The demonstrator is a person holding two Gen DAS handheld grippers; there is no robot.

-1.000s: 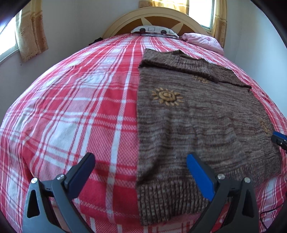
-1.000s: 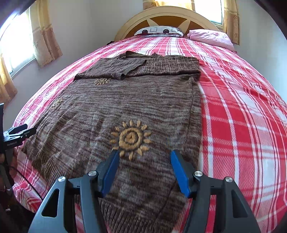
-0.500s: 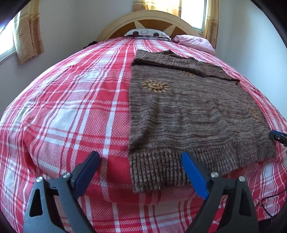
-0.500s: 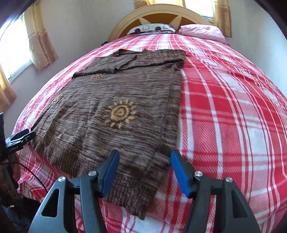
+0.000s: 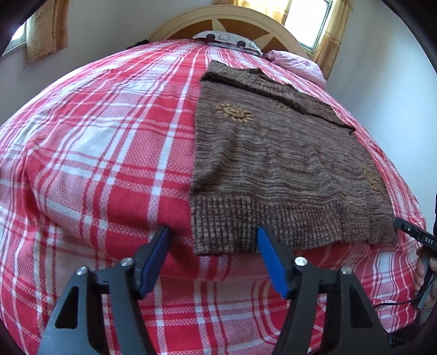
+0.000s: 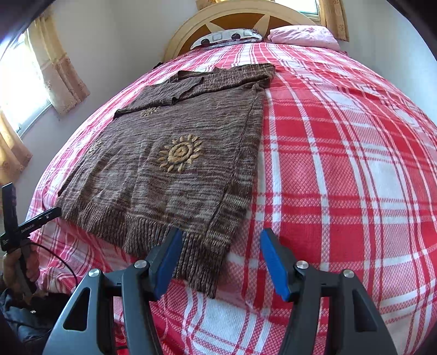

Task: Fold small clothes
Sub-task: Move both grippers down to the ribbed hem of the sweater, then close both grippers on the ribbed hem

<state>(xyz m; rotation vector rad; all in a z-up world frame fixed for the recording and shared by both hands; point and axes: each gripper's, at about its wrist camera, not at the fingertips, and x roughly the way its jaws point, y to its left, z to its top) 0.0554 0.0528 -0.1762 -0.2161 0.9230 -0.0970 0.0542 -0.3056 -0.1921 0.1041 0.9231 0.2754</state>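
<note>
A brown knit sweater (image 5: pixel 275 163) with tan sun motifs lies flat on the red plaid bed, sleeves folded in across its far end; it also shows in the right wrist view (image 6: pixel 174 163). My left gripper (image 5: pixel 213 234) is open and empty, low at the foot of the bed, its jaws on either side of the ribbed hem's left corner (image 5: pixel 213 234). My right gripper (image 6: pixel 220 240) is open and empty, its jaws on either side of the hem's right corner (image 6: pixel 215 256). Each gripper's tip shows at the edge of the other view, the right gripper in the left wrist view (image 5: pixel 412 234) and the left gripper in the right wrist view (image 6: pixel 30 224).
The plaid bedspread (image 5: pixel 109 153) covers the whole bed and drops away at the foot edge. A patterned pillow (image 6: pixel 226 37) and a pink pillow (image 6: pixel 303 35) lie by the wooden headboard (image 6: pixel 235 19). Curtained windows flank the bed.
Both grippers have drawn back toward the foot of the bed and dropped lower, from over the sweater's body to its hem corners. The sweater has not moved.
</note>
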